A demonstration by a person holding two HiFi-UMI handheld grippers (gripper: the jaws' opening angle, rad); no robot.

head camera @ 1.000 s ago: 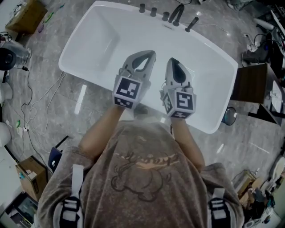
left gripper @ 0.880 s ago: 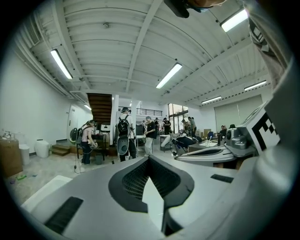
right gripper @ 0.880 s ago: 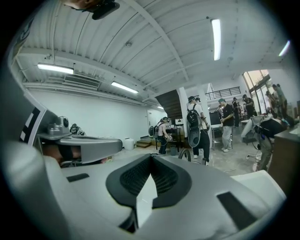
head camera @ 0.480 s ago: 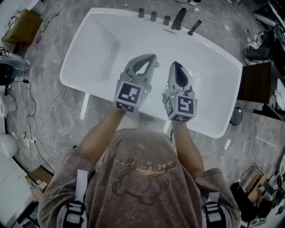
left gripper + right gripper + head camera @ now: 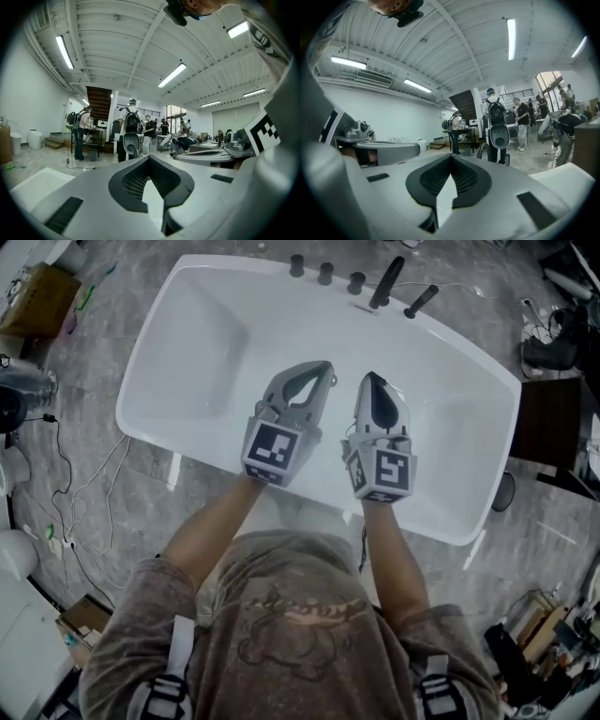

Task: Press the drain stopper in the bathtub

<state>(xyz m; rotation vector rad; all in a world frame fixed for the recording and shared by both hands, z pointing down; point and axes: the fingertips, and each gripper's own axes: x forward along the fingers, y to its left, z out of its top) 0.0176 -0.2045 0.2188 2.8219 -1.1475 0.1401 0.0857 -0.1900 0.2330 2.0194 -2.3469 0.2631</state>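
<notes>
I hold the grey left gripper (image 5: 322, 369) and right gripper (image 5: 372, 379) over the glossy white bathtub (image 5: 216, 324). Both are pinched closed and empty, probably for a blunt press. No stopper visible.

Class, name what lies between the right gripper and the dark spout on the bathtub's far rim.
Nothing: the head view shows only the bathtub, its bare white inner surface, between the right gripper and the spout.

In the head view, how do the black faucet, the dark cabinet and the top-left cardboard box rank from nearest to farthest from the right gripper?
1. Black faucet, just ahead of the right gripper.
2. Dark cabinet, to the right.
3. Cardboard box, far left corner.
</notes>
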